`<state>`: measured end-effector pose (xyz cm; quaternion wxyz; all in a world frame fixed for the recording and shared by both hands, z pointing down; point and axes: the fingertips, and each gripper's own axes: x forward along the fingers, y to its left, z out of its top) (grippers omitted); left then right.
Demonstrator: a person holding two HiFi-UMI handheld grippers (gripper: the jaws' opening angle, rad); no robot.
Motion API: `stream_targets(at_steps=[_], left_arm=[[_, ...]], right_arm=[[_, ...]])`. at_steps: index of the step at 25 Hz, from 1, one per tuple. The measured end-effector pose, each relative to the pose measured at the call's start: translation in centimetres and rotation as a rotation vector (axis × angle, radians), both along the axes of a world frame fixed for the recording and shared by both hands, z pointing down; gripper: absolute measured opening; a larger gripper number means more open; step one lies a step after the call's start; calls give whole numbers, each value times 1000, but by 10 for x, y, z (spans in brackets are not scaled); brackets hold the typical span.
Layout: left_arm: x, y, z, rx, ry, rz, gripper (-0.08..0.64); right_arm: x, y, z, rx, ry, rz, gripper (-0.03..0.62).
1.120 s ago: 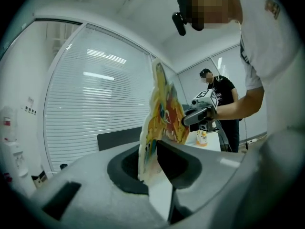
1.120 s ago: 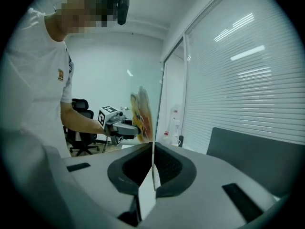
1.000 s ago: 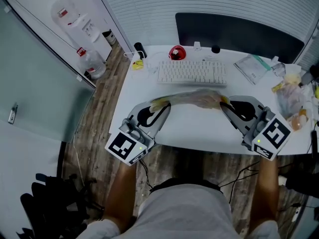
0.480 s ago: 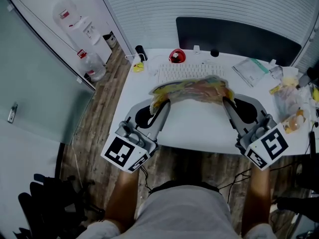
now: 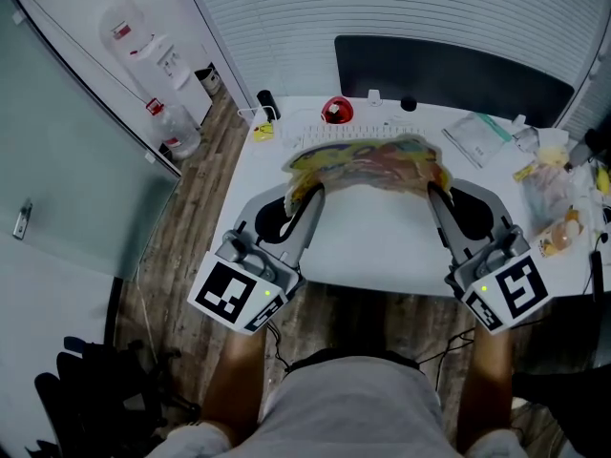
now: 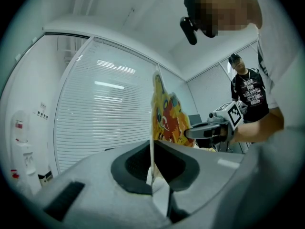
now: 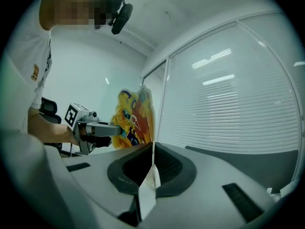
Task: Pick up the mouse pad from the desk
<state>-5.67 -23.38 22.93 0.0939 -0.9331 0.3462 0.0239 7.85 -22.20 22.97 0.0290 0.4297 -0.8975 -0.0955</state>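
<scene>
item: mouse pad (image 5: 368, 165), colour-printed, thin, limp.
location: clear of the table (image 5: 372, 246), slung between two tongs, hanging just above the keyboard (image 5: 329, 134).
left tongs (image 5: 304, 195): closed right down on the pad's left edge, which stands pinched between the jaws.
right tongs (image 5: 434, 191): closed likewise on the right edge.
handling note, judged: raise both ends level and at one pace. hold the span taut enough that the middle does not sag onto the keyboard. do not pull the ends apart; both grips are edge pinches only, and the pad could slip free.
</scene>
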Motion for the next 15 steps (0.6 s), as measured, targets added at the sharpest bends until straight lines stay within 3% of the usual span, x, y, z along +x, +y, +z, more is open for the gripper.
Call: stream_targets(at_steps=[15], left_arm=[[7,-7,3,-13,1,18,23]], right_arm=[[7,-4,2,6,-5,49,18]])
